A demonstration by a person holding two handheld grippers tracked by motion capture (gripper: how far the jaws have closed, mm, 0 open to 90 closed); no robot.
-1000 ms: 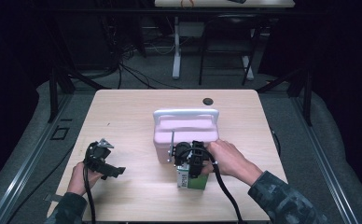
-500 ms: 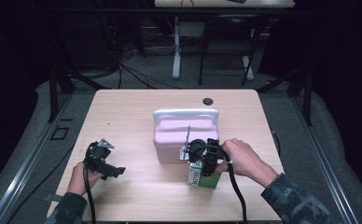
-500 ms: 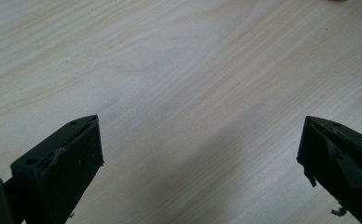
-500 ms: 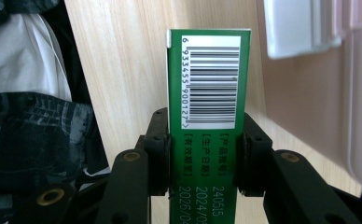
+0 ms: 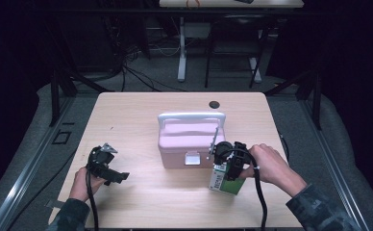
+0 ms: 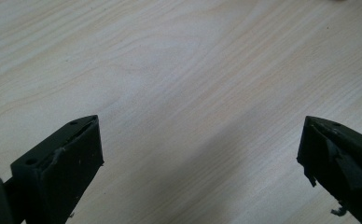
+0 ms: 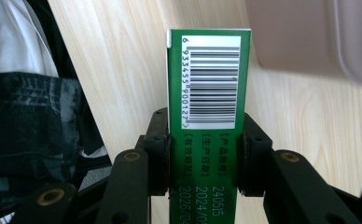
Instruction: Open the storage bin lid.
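Pale wood-grain tabletop (image 5: 141, 120) carries a green cardboard carton with a white barcode label (image 7: 209, 93), clamped on both narrow sides between the jaws of the right gripper (image 5: 228, 166). Just beyond those jaws sits a pink plastic lidded box with a white handle (image 5: 189, 139). Well apart, the left gripper (image 6: 200, 154) has its jaws spread wide over bare wood, with nothing between them.

So the lidded box (image 5: 192, 142) sits about mid-table (image 5: 141, 110), with a small round hole (image 5: 214, 104) in the tabletop behind it near the far edge. The carton (image 5: 225, 179) is just in front of the box's right corner, clamped in the right gripper (image 5: 229, 163). The left gripper (image 5: 108, 171) is well off to the left, over bare tabletop near the front edge.
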